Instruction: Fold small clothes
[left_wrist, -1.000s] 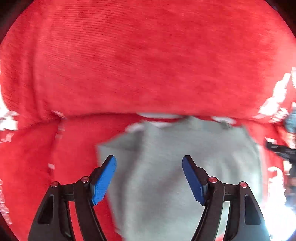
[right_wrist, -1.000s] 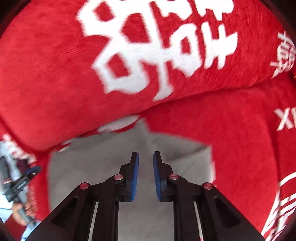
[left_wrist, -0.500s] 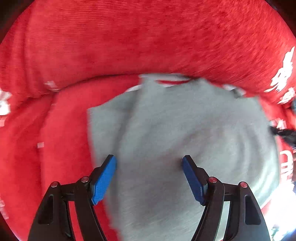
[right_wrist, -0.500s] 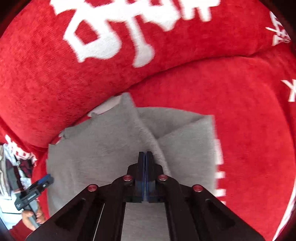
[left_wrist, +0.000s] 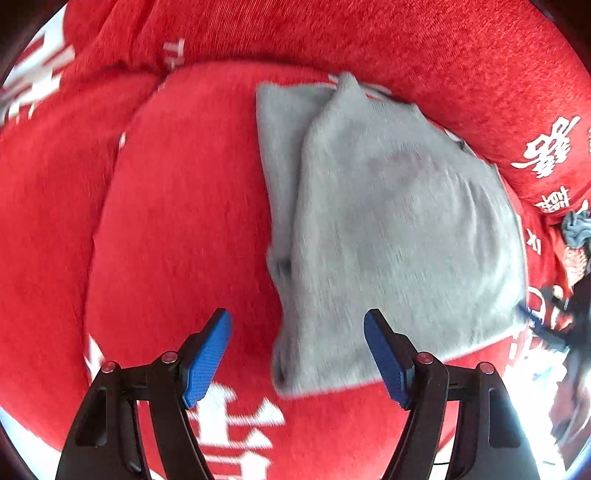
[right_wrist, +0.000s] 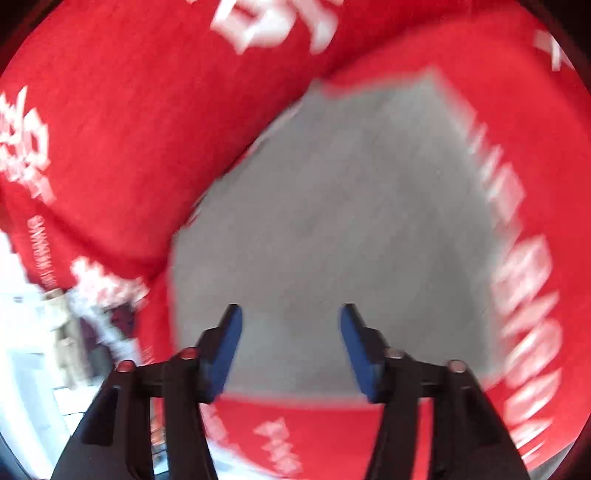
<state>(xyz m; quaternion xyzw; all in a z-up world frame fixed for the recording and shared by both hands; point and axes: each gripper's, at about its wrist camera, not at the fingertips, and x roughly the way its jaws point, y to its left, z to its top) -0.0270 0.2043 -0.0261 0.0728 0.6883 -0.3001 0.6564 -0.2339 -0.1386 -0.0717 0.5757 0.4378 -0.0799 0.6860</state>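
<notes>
A small grey garment (left_wrist: 388, 229) lies folded on the red sofa seat (left_wrist: 177, 221), one layer lapped over another along its left side. My left gripper (left_wrist: 297, 354) is open and empty, held above the garment's near left corner. In the right wrist view the grey garment (right_wrist: 332, 221) fills the middle, blurred by motion. My right gripper (right_wrist: 291, 343) is open and empty above the garment's near edge.
The red sofa back cushion (left_wrist: 369, 40) with white characters rises behind the garment. The seat's front edge, with white lettering (left_wrist: 229, 424), is near me. More cloth and dark items (left_wrist: 569, 295) lie at the right. A bright floor area (right_wrist: 33, 350) shows left of the sofa.
My right gripper was shut on a ridge of the garment half a second ago and is now open, the cloth lying flat. Both grippers have pulled back from the sofa back.
</notes>
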